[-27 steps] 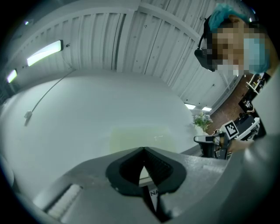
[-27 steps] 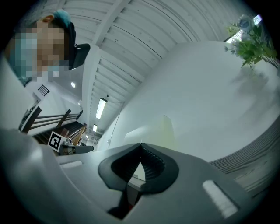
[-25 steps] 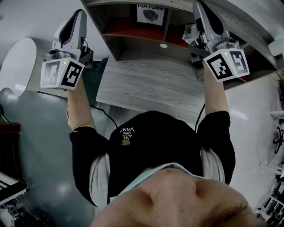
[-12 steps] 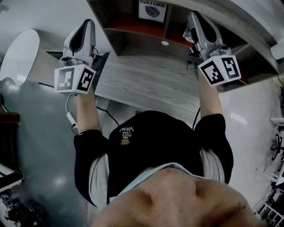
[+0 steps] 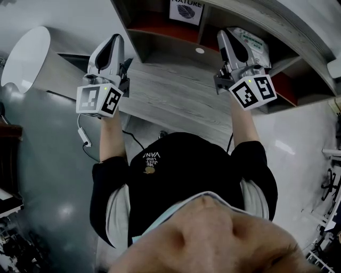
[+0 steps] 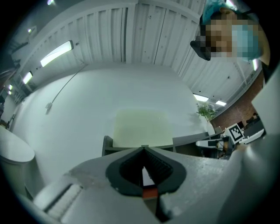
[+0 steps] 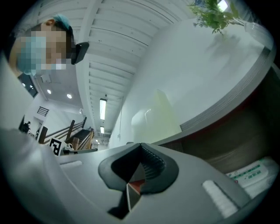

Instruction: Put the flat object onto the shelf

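**Flat packet on the shelf, both grippers closed and empty**

Flat packet (image 5: 251,41), white with green print, lies in the right-hand compartment of the shelf (image 5: 160,53), just beyond the tip of the right gripper (image 5: 223,33). An upright divider (image 5: 205,26) separates that compartment from the middle one, where a picture (image 5: 186,10) of a leaf with the word NATURE stands at the far side. The wood-grain desk (image 5: 176,101) runs below the shelf, and a cable (image 5: 85,139) hangs off its left end.

The person holds both grippers up in front of the chest, forearms stretched forward and marker cubes facing the head camera. The left gripper (image 5: 115,38) is over the desk's left edge, well apart from the packet. Both point away from the person and tilt slightly upward. The fingers of each gripper are pressed together with nothing between them.
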`<state>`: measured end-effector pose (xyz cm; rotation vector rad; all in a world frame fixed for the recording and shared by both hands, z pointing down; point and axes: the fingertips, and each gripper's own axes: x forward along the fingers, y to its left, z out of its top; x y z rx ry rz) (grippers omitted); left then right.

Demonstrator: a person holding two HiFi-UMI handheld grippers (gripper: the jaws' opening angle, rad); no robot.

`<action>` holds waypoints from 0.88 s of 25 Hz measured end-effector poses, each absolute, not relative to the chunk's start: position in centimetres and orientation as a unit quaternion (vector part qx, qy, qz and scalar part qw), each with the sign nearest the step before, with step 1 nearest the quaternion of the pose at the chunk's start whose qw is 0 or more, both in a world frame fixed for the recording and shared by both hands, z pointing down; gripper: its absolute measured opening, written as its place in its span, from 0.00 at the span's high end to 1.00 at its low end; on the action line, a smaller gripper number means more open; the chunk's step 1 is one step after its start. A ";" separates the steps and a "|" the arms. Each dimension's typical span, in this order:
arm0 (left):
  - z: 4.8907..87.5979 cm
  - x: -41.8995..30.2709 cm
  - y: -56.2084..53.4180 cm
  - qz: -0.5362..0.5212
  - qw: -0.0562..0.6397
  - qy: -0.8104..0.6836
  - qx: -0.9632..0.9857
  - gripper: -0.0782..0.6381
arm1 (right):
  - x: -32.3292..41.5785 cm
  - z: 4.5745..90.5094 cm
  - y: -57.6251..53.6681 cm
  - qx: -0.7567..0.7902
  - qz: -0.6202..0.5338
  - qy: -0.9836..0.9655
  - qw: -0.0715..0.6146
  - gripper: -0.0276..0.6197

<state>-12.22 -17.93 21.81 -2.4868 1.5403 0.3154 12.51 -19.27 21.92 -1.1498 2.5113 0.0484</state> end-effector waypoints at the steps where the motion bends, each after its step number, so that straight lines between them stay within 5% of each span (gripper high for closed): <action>1: 22.3 -12.2 -17.8 0.106 0.094 0.522 -0.841 0.89 | 12.4 22.4 -19.2 -0.407 0.012 0.894 0.187 0.96; 22: 32.8 -11.1 -14.5 0.072 0.001 0.566 -0.821 0.89 | 11.6 31.9 -17.7 -0.384 -0.083 0.909 0.137 0.96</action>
